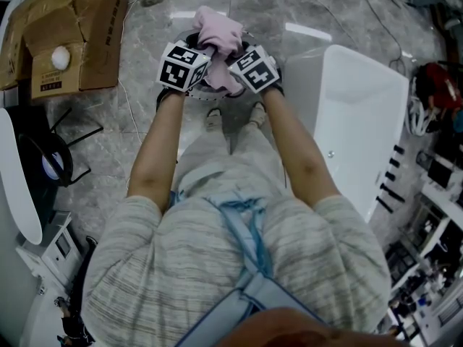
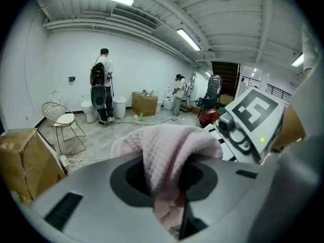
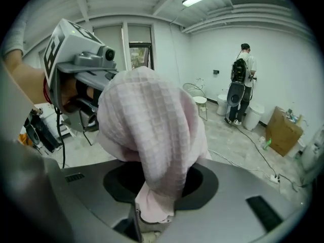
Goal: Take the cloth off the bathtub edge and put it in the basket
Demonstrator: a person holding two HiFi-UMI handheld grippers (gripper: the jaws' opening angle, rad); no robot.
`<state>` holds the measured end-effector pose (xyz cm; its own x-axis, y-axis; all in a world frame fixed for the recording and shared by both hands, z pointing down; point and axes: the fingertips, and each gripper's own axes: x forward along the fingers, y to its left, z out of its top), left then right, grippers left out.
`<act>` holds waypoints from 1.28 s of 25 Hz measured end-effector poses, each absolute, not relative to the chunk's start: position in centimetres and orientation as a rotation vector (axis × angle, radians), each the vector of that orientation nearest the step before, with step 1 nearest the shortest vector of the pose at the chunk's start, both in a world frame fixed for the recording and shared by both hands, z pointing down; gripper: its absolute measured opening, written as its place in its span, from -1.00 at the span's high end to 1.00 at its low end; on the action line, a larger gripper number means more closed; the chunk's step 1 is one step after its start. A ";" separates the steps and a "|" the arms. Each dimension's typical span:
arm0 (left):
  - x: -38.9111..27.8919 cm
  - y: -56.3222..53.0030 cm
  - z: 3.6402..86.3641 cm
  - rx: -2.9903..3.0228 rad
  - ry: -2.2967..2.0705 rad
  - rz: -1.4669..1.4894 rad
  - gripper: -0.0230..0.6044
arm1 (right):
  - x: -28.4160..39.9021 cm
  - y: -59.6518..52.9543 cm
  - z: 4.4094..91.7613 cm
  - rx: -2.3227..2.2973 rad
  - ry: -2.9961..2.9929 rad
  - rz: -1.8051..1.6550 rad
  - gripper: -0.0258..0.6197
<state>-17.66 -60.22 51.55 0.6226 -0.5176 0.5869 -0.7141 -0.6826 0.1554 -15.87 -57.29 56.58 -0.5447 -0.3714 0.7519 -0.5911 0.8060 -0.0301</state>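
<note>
Beside the bathtub [image 1: 362, 114], left claw [image 1: 205, 58] and right claw [image 1: 233, 62] both clamp the cloth [image 1: 221, 31].

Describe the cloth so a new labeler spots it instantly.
Start at the white bathtub on the head view's right; just left of it, ahead of the person, the left gripper and right gripper meet. The cloth is the bunched wad both pinch. It is the only pink, waffle-textured thing there, amid grey floor and a brown cardboard box.
</note>
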 end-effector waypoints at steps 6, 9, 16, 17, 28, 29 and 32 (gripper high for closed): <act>-18.1 -59.7 53.5 2.408 -0.956 0.852 0.65 | -14.7 -56.7 58.1 0.686 -2.103 0.382 0.49; -18.2 -59.7 54.2 2.396 -0.935 0.910 0.64 | -14.1 -56.6 58.7 0.679 -2.064 0.395 0.46; -18.6 -58.5 56.3 2.337 -0.874 1.037 0.53 | -12.8 -56.4 59.4 0.725 -2.043 0.455 0.46; -18.6 -58.3 56.6 2.327 -0.864 1.050 0.53 | -12.5 -56.7 59.1 0.743 -2.052 0.464 0.46; -18.2 -58.6 55.4 2.360 -0.872 0.963 0.53 | -10.5 -57.5 58.7 0.874 -2.114 0.516 0.46; -18.3 -58.5 55.4 2.361 -0.873 0.953 0.53 | -10.4 -57.5 58.7 0.878 -2.118 0.520 0.46; -18.4 -58.3 55.3 2.355 -0.871 0.910 0.52 | -9.9 -57.4 58.3 0.901 -2.125 0.532 0.46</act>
